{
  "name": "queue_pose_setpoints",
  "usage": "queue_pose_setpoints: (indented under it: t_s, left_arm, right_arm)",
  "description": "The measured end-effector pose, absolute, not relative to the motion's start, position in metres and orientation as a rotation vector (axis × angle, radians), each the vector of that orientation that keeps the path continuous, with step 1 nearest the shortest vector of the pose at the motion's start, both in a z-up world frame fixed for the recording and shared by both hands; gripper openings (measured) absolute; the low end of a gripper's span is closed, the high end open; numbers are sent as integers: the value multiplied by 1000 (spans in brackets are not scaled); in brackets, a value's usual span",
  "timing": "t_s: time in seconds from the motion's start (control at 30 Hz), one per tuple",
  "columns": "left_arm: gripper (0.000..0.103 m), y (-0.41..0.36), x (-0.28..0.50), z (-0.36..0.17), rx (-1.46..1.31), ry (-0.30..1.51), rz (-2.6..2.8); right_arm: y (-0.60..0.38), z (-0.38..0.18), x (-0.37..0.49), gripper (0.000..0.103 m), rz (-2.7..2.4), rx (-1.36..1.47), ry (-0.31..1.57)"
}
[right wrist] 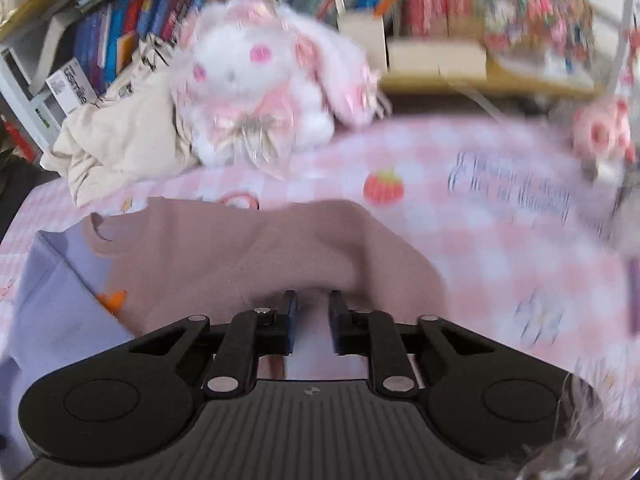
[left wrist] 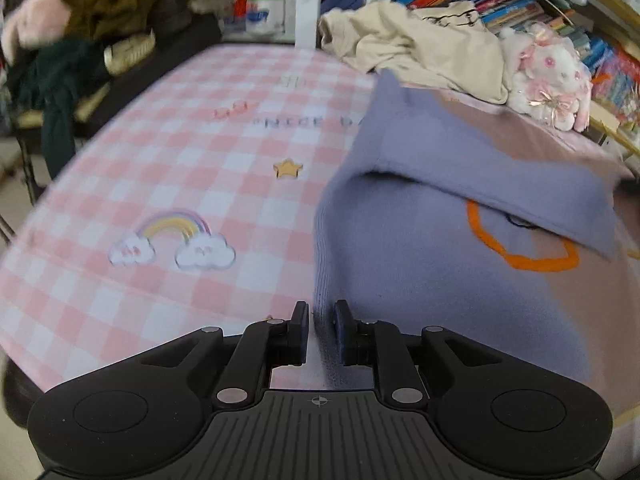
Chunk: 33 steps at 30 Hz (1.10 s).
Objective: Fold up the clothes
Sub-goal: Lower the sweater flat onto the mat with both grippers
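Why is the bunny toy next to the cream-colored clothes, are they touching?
Touching. In the right wrist view the bunny toy leans against the cream-colored clothes, with no gap between them; the left wrist view shows them pressed together too.

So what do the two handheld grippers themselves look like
Both look alike. The left gripper and right gripper are matte black, with two round side housings, silver pivot pins, a ribbed grey centre plate bearing a small crosshair mark, and short black fingers with blue pads. No cables or sleeves show.
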<state>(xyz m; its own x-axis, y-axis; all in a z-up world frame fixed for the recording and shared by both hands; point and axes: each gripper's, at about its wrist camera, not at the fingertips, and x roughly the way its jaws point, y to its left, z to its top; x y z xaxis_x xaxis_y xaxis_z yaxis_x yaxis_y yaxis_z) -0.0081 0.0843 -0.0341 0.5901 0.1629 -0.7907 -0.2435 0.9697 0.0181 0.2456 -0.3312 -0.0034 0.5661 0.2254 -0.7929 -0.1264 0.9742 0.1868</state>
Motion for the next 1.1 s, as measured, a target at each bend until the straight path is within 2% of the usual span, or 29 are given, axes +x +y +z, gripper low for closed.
queue_pose_setpoints:
  t_s: [0.03, 0.1, 0.2, 0.37, 0.47, 0.63, 0.73, 0.93, 1.0, 1.03, 1.07, 1.1]
  left_arm:
    - [16, 78, -10, -28, -56, 895, 253]
    - [19, 60, -13, -11, 20, 839, 259]
    - [30, 26, -4, 1, 75, 791, 155]
    - [31, -52, 39, -12, 202, 810, -91]
    - [31, -95, 56, -28, 314, 811, -198]
    - [31, -148, 66, -46, 481, 799, -314]
    - [38, -172, 64, -52, 546, 787, -369]
    - [39, -195, 67, -69, 668, 777, -340]
    - [36, -193, 73, -71, 653, 767, -307]
    - [31, -191, 77, -72, 644, 762, -290]
    - [16, -188, 80, -73, 625, 762, -286]
    - [9, -184, 83, -73, 605, 762, -284]
  right_arm:
    - [-333, -1, 243, 31, 228, 98, 938]
    - [-335, -3, 228, 35, 313, 83, 958]
    - [-331, -16, 192, 35, 415, 13, 1012]
    - [-316, -34, 138, 34, 516, -171, 1039]
    - [-311, -38, 115, 12, 578, -225, 1034]
    - [-306, -36, 86, 6, 745, -198, 1096]
    - [-309, -40, 81, 6, 733, -150, 1090]
    - [-309, -39, 73, 7, 723, -158, 1069]
    - [-309, -39, 73, 7, 718, -151, 1071]
    - [-308, -39, 75, 7, 715, -151, 1072]
    - [-308, -39, 75, 7, 710, -153, 1073]
    - [-310, -40, 74, 8, 705, -154, 1074]
